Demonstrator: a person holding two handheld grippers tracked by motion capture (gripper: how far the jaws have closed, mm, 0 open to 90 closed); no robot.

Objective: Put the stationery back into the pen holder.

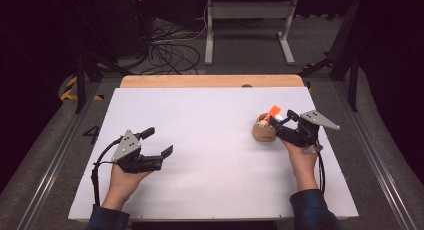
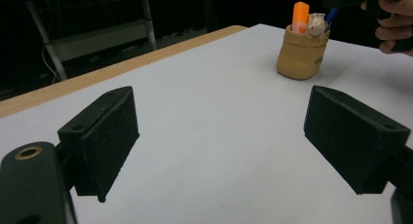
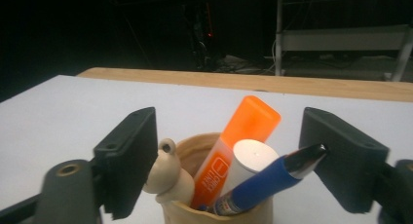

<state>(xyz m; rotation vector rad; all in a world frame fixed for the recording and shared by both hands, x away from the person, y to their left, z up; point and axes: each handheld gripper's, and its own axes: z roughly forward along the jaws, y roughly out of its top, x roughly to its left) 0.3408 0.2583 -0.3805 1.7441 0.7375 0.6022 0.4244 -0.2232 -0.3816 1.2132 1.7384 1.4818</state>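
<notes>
A tan cup (image 1: 263, 132) stands on the right part of the white table (image 1: 210, 155). It holds an orange highlighter (image 3: 238, 136), a white capped marker (image 3: 251, 160) and a blue pen (image 3: 263, 182), and a pale little figure (image 3: 168, 177) sits on its rim. My right gripper (image 3: 229, 136) is open, one jaw on each side of the pens above the cup; the blue pen's end lies close by the right-hand pad. At the table's left, my left gripper (image 1: 159, 141) rests open with nothing between its jaws, and its view looks across at the cup (image 2: 302, 56).
A wooden strip (image 1: 212, 81) runs along the table's far edge. Beyond it, on the dark floor, are a grey metal stand (image 1: 248, 20) and loose cables (image 1: 170, 52). White tabletop stretches between the two grippers.
</notes>
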